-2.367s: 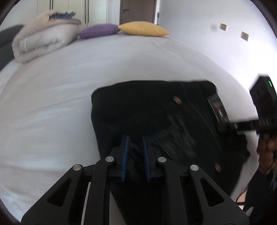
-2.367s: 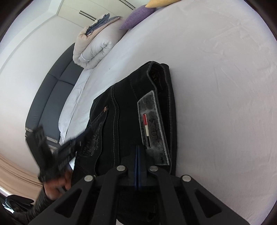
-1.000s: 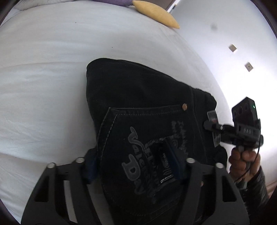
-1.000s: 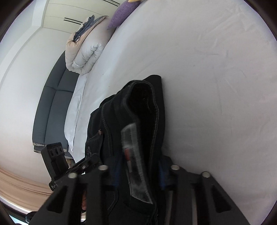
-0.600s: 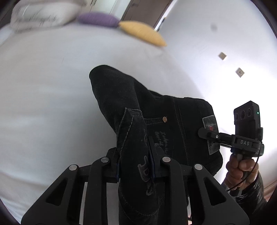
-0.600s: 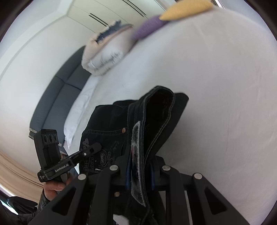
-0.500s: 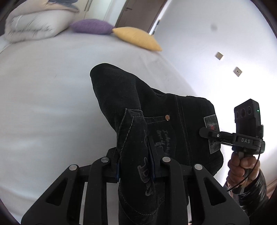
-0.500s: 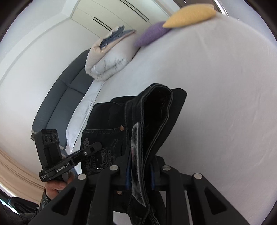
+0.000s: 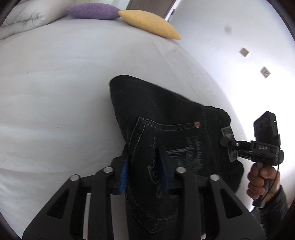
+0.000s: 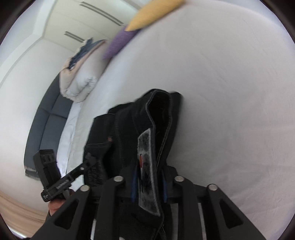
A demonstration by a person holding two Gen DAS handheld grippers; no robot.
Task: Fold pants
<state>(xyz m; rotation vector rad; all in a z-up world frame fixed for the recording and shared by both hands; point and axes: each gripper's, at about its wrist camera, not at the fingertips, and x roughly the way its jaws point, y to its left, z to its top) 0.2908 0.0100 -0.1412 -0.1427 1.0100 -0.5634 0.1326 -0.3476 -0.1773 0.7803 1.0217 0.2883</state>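
The black jeans (image 9: 166, 118) lie folded into a thick bundle on the white bed (image 9: 64, 83). My left gripper (image 9: 144, 166) is shut on the pocket side of the bundle, blue pads pressing the denim. My right gripper (image 10: 149, 182) is shut on the waistband edge with the grey brand patch (image 10: 147, 166). The bundle's far end rests on the sheet while the near end is held up. The right gripper also shows in the left wrist view (image 9: 228, 143), at the patch. The left gripper's body shows in the right wrist view (image 10: 55, 177).
A purple pillow (image 9: 92, 12) and a yellow pillow (image 9: 149, 24) lie at the head of the bed, beside a rolled duvet (image 10: 79, 81). A dark sofa (image 10: 42, 125) stands along the bed's left side. A white wall with sockets (image 9: 245, 51) is to the right.
Both grippers went from open around the jeans to shut on them. The near end of the bundle was lifted and has since come lower and further onto the bed.
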